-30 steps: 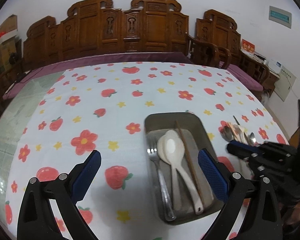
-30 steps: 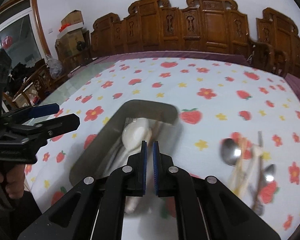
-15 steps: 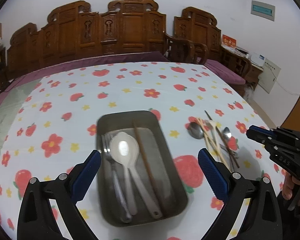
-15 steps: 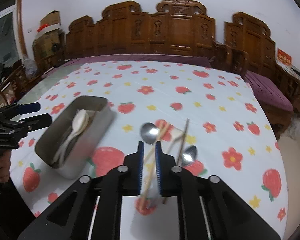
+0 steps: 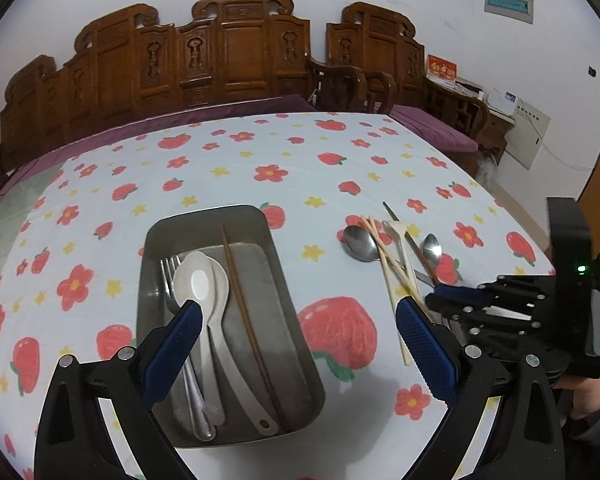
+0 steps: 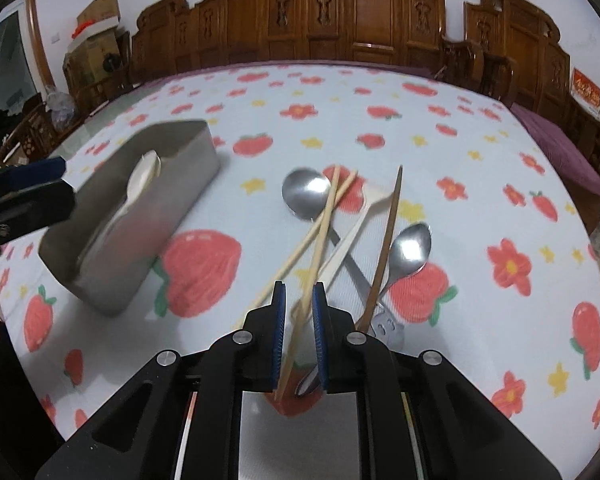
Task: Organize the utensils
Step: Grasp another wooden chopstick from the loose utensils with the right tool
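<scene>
Utensils lie in two groups on the strawberry-and-flower tablecloth (image 5: 260, 160). A metal tray (image 5: 276, 280) holds a fork (image 5: 168, 276), two white spoons (image 5: 204, 280) stacked bowl on bowl, and one dark wooden chopstick (image 5: 244, 312) running along its length. To the tray's right, well apart from it, sits the loose pile: a large steel spoon (image 6: 305, 192), a pair of pale chopsticks (image 6: 324, 220) crossing over it, a white plastic spoon (image 6: 356, 232), a dark chopstick (image 6: 388, 240) and a small steel spoon (image 6: 410, 246), all overlapping.

The right gripper (image 6: 299, 300) is low over the near end of that pile, its blue pads a narrow gap apart with the near end of one pale chopstick running between them; whether the pads actually touch the chopstick cannot be told. Half a second ago the gripper sat higher and farther back from the pile, and a second ago it was over the tray; the pile now fills much more of its view.

The left gripper (image 5: 298, 330) hovers above the tray's near half with its jaws spread wide, holding nothing. Compared with the earlier frames, its view has swung rightward, so the tray has drifted left-of-centre and the pile is fully visible.

Carved wooden chairs (image 5: 236, 60) line the table's far edge.
</scene>
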`<state>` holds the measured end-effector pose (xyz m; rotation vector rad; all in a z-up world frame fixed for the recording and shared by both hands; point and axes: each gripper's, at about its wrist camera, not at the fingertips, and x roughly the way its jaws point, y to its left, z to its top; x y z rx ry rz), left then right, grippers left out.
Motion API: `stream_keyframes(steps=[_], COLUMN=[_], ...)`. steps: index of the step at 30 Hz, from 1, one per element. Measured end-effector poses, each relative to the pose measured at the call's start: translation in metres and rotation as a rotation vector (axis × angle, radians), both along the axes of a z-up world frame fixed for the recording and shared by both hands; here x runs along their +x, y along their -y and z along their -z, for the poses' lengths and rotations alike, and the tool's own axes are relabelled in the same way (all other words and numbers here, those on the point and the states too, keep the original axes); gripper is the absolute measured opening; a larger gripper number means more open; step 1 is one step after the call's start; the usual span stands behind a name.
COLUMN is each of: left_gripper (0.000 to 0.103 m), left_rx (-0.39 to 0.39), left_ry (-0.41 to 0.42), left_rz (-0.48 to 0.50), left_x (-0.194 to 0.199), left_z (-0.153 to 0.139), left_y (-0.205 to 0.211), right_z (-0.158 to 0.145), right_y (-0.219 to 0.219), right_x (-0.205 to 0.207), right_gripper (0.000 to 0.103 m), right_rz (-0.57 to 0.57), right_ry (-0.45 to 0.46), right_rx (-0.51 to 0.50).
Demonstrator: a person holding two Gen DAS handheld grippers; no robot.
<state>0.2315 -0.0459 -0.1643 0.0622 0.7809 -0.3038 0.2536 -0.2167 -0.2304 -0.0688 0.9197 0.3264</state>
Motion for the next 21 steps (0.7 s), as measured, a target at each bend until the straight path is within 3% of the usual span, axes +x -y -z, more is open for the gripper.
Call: stream_keyframes(steps=[14, 17, 21], left_gripper=[0.094, 0.094, 0.094], left_rx=[0.026, 0.029, 0.033], left_ry=[-0.005, -0.004, -0.005], left_rz=[0.038, 0.042, 0.046], left_x=[-0.006, -0.007, -0.007], left_z=[0.008, 0.009, 0.01], left_y=[0.02, 0.023, 0.025], right_z=[0.017, 0.016, 0.015], right_y=[-0.001, 0.0, 0.002], right_x=[0.0, 0.0, -0.001], right_gripper=[0.015, 0.008, 0.006], right_rz=[0.017, 0.015, 0.02], right_ry=[-0.058, -0.062, -0.065], right_rx=[-0.009, -0.004, 0.0])
